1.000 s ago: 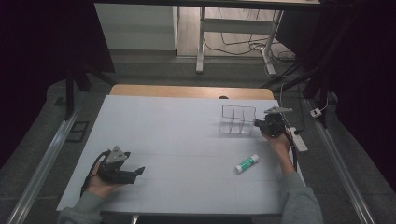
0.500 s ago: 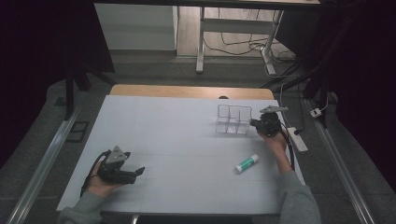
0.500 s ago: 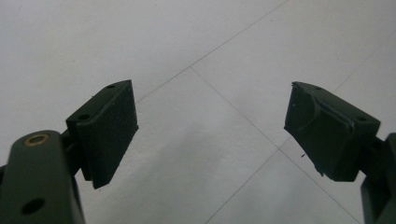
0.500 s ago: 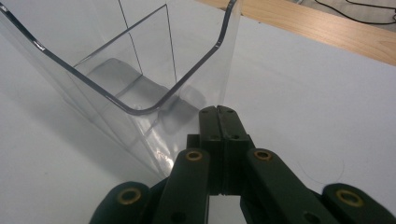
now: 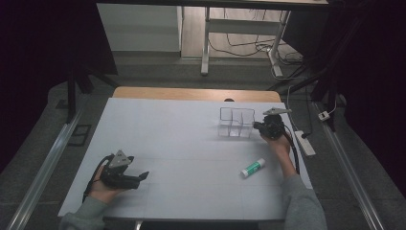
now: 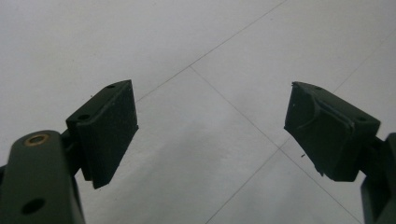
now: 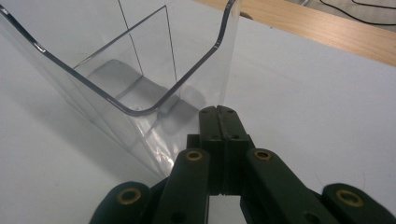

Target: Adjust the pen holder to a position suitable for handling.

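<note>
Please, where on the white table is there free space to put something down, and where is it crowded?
The widest bare patch of the table lies between the left gripper and the clear organizer. The front middle, between that gripper and the glue stick, is also free. It is crowded at the right edge, where the shut right gripper meets the organizer's wall.

The clear divided holder (image 5: 235, 123) stands on the desk (image 5: 182, 143) toward its far right corner. Just beside it, on its right, sits the right gripper (image 5: 268, 127), near the right edge, jaws together at the holder's wall. The glue stick (image 5: 253, 167) lies nearer the front edge, before the holder and near the right edge. The left gripper (image 5: 125, 176) rests by the front left corner, well apart from the rest.
</note>
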